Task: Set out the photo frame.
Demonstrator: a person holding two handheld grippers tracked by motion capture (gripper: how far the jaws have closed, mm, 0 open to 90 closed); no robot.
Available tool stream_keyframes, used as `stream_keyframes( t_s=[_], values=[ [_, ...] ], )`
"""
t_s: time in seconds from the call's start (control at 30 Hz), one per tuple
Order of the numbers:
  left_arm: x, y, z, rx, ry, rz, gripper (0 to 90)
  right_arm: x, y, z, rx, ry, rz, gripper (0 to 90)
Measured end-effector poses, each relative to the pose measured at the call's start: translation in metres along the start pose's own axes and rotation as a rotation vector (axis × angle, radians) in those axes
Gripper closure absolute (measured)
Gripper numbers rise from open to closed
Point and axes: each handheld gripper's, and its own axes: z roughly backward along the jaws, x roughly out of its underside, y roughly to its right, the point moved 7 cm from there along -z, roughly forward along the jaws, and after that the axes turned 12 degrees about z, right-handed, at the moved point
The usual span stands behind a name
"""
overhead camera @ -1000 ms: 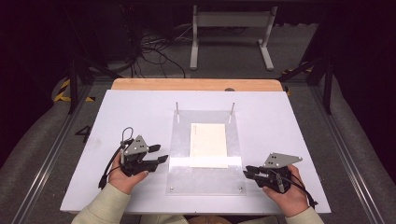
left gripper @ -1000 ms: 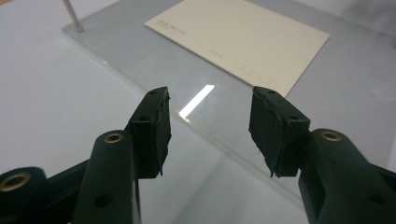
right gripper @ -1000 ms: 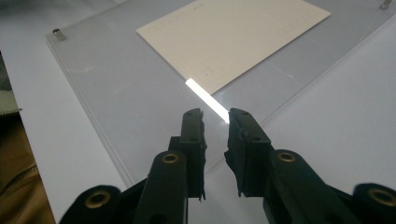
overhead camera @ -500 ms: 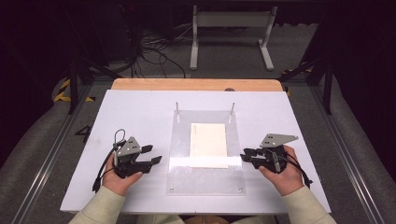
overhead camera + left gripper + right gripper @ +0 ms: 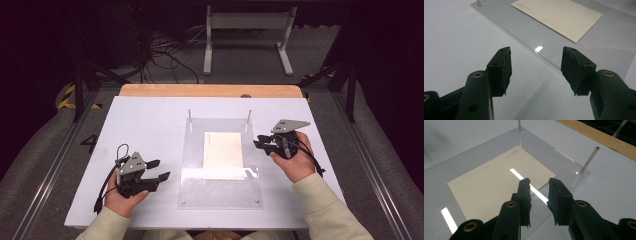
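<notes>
On the white tabletop [image 5: 150, 120], a cream card [image 5: 223, 155] lies flat at the middle of a clear acrylic plate [image 5: 220, 192] with two upright pins [image 5: 249, 120]. The right gripper [image 5: 263, 142] hovers at the plate's right edge, angled toward the card's far corner, fingers [image 5: 524, 195] narrowly parted and empty. The left gripper [image 5: 157, 170] rests low beside the plate's left edge, its jaws having just been opening with nothing between them. A good pickup likely needs a shallow approach under one card corner.

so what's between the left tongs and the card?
Bare white table, then the near edge and a clear strip of the acrylic plate. Nothing else lies between the left tongs, which stand open, and the card; the left gripper view shows it.
</notes>
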Motion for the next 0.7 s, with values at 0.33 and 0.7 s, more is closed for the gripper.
stream_keyframes(
  t_s=[0.33, 0.7],
  values=[
    [0.0, 0.0, 0.0, 0.003, 0.001, -0.003, 41.5, -0.011, 0.031, -0.021, 0.053, 0.044, -0.019, 70.6],
    [-0.001, 0.005, -0.001, 0.02, 0.0, -0.007, 41.0, -0.018, 0.05, -0.032, 0.081, 0.094, -0.057, 71.3]
  ],
)
